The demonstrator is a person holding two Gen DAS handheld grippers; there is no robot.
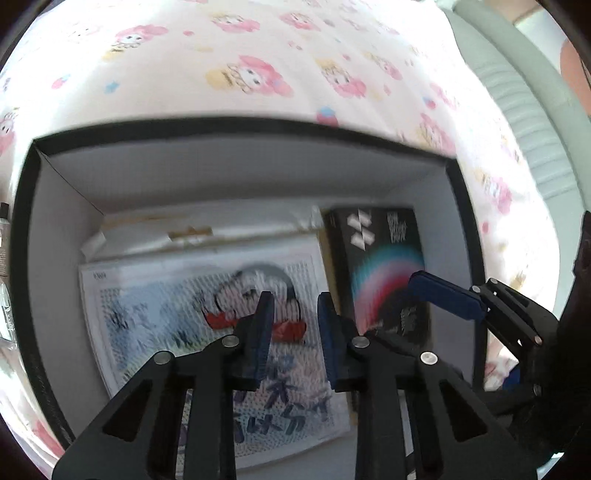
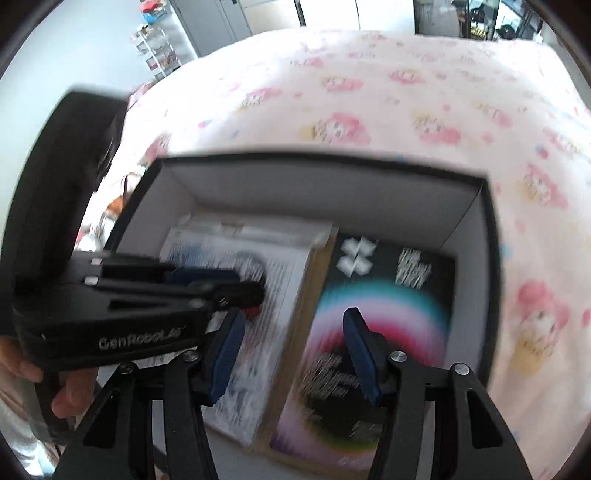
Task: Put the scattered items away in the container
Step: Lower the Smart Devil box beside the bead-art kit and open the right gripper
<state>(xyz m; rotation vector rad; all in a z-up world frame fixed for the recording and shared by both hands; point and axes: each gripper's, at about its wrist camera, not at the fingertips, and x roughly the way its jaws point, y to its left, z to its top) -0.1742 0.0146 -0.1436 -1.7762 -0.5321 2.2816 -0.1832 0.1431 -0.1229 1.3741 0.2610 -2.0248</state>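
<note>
Mostly blurred: box (image 1: 55,229) contents, black book (image 2: 384,314) text unreadable, edges cropped.

We see a pale sheet (image 1: 258,66) printed with pink cartoon figures, spread flat; beside it a ribbed grey-green frame (image 1: 524,122). Beyond the bed stand a white shelf rack (image 2: 157,51) and grey cabinets (image 2: 218,22)

The left gripper (image 2: 255,291) body bears the brand "GenRobot.AI" in pale letters. Print on the black box (image 2: 369,332) and white picture card (image 1: 207,325) is blurred, illegible.
</note>
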